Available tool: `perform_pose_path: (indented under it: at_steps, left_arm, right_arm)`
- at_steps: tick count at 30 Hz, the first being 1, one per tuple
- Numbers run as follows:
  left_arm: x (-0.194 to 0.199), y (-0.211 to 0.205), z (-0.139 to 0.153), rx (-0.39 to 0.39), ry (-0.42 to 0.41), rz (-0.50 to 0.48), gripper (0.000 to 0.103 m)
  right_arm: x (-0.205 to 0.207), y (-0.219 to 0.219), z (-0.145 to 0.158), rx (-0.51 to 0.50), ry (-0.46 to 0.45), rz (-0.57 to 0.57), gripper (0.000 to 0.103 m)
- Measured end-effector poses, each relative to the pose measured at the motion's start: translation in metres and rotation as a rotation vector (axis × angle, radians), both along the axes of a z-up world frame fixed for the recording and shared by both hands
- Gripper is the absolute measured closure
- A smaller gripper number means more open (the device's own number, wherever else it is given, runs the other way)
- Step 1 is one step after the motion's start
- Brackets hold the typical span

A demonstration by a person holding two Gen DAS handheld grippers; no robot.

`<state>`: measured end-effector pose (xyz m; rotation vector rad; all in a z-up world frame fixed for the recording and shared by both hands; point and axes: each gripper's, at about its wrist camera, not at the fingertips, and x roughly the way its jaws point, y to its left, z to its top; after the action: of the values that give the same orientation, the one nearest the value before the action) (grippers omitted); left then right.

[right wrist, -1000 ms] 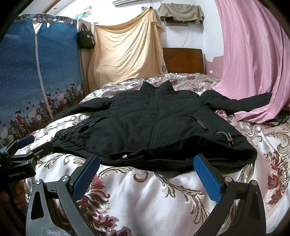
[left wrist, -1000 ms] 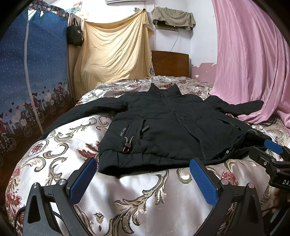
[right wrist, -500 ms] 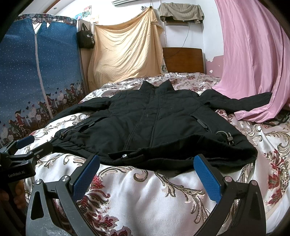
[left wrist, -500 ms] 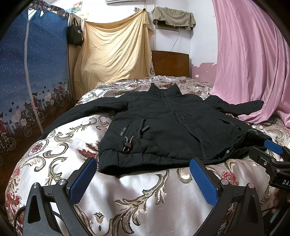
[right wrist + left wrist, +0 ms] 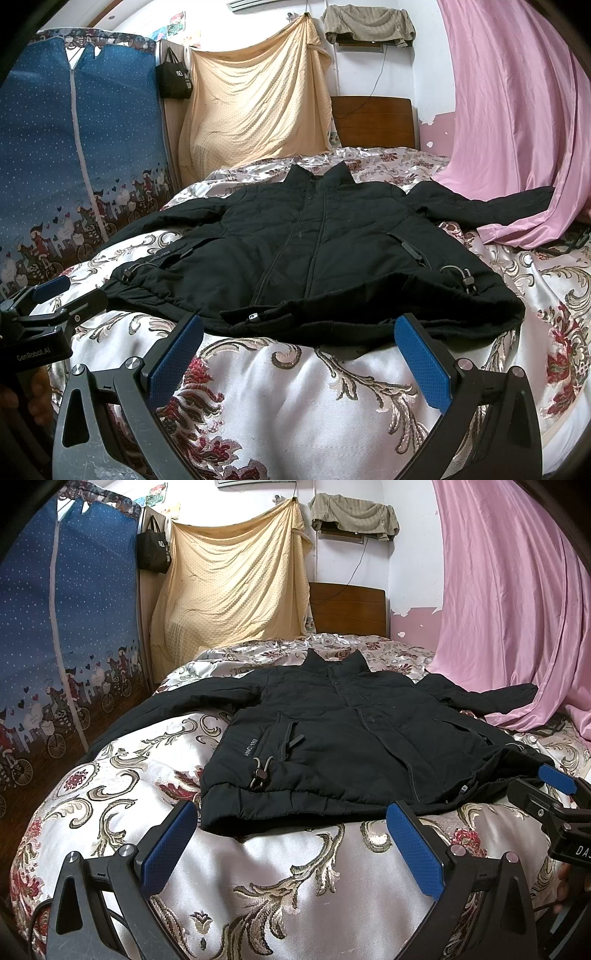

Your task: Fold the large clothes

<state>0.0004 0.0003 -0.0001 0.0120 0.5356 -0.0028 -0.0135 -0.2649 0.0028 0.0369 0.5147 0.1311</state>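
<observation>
A black quilted jacket (image 5: 351, 738) lies spread flat, front up, on the bed, collar toward the headboard and both sleeves stretched out to the sides; it also shows in the right wrist view (image 5: 314, 251). My left gripper (image 5: 291, 843) is open and empty, just short of the hem near its left corner. My right gripper (image 5: 301, 354) is open and empty, just short of the hem's middle. Each gripper shows in the other's view, the right one (image 5: 554, 794) and the left one (image 5: 48, 302).
The bed has a shiny floral cover (image 5: 277, 871). A pink curtain (image 5: 517, 609) hangs at the right and drapes over the right sleeve's end. A blue fabric wardrobe (image 5: 66, 646) stands at the left. A wooden headboard (image 5: 347, 609) and a yellow sheet (image 5: 236, 590) are behind.
</observation>
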Motion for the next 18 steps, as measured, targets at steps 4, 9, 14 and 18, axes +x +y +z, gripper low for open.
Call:
perform_pose_path:
  at_steps: [4, 9, 14, 18]
  left_arm:
    - [0.001, 0.003, -0.01, -0.001, 0.01, 0.001, 0.0]
    - [0.008, 0.001, -0.008, 0.005, 0.039, 0.0, 0.0]
    - [0.021, -0.001, 0.002, 0.024, 0.074, 0.003, 0.0]
    - [0.035, -0.002, 0.01, 0.043, 0.108, 0.015, 0.0]
  right_arm:
    - [0.002, -0.003, -0.007, 0.0, 0.003, -0.006, 0.001]
    - [0.005, -0.002, -0.006, -0.01, 0.026, -0.009, 0.001]
    - [0.012, -0.003, 0.001, -0.03, 0.037, -0.016, 0.001]
    - [0.024, -0.008, 0.007, -0.032, 0.058, -0.014, 0.001]
